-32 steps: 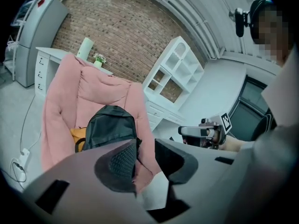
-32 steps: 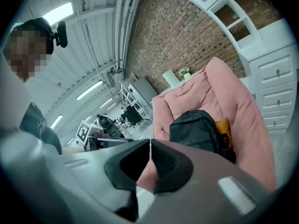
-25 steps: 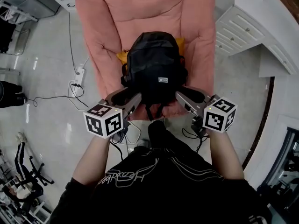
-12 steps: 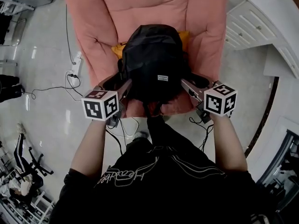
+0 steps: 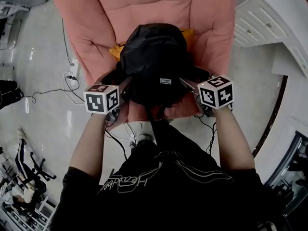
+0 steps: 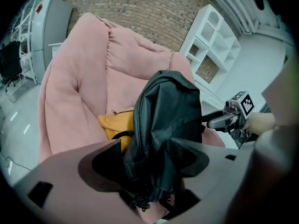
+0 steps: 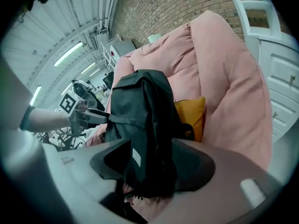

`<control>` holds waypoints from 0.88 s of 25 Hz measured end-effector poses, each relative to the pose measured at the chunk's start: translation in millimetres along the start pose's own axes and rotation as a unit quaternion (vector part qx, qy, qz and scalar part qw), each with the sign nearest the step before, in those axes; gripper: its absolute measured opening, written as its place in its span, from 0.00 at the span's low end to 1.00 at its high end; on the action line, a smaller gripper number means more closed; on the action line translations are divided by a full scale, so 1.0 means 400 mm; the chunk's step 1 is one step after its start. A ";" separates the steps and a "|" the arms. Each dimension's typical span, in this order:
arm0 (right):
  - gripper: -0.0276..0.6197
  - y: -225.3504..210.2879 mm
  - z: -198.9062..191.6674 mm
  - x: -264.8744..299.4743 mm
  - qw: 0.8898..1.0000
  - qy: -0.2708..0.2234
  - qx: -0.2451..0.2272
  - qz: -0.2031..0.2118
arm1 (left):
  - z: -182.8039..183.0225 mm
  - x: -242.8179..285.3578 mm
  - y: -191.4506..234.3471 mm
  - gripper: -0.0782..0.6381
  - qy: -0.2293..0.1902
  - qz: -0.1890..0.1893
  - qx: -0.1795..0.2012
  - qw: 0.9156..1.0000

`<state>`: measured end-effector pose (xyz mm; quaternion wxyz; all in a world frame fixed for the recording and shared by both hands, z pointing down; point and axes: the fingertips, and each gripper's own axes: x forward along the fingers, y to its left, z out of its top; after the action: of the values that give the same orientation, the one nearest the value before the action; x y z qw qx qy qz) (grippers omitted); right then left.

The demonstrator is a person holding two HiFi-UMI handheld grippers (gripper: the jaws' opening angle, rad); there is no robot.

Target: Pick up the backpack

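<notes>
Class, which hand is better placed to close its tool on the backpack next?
Probably right, narrowly. Both tools' jaws are opening with the backpack between them; in the right tool it sits centred in the gap, in the left tool it overlaps one jaw.

**Cloth, gloss and brick**

The backpack (image 5: 154,57) is black woven cloth, smooth with a faint sheen and creased into soft folds. A small pale label (image 5: 165,81) is sewn on its front. The armchair (image 5: 91,28) is pink cloth, matt and plush, gathered into puffy seams. The yellow cushion (image 6: 112,125) is matt cloth too.

At the left of the head view, the floor (image 5: 43,57) is pale, hard and glossy, and it throws back streaks of light. The white cabinet (image 5: 262,18) at the upper right has smooth painted panels. Across the top of the left gripper view, the brick wall (image 6: 140,8) is rough and matt brown. The person's black top (image 5: 159,191) is matt cloth with a pale printed outline.
</notes>
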<state>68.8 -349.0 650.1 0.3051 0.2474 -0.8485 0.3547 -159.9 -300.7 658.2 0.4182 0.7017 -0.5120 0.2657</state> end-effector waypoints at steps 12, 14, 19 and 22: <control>0.45 -0.020 0.020 0.093 1.000 0.019 0.003 -0.001 | 0.015 0.070 0.000 0.53 0.015 -0.020 -0.010 1.000; 0.45 -0.014 0.021 0.103 1.000 0.020 0.001 -0.001 | 0.012 0.072 0.000 0.53 0.019 -0.023 -0.010 0.999; 0.32 -0.006 0.018 0.111 1.000 0.018 -0.001 0.007 | 0.005 0.077 -0.002 0.48 0.023 -0.034 -0.013 0.999; 0.27 0.002 0.016 0.112 1.000 0.018 -0.003 0.012 | 0.000 0.076 -0.007 0.44 0.022 -0.038 -0.019 0.999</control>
<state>35.2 -362.2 677.1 0.3171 0.2300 -0.8465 0.3605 -147.0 -315.6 681.7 0.4525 0.7068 -0.4800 0.2554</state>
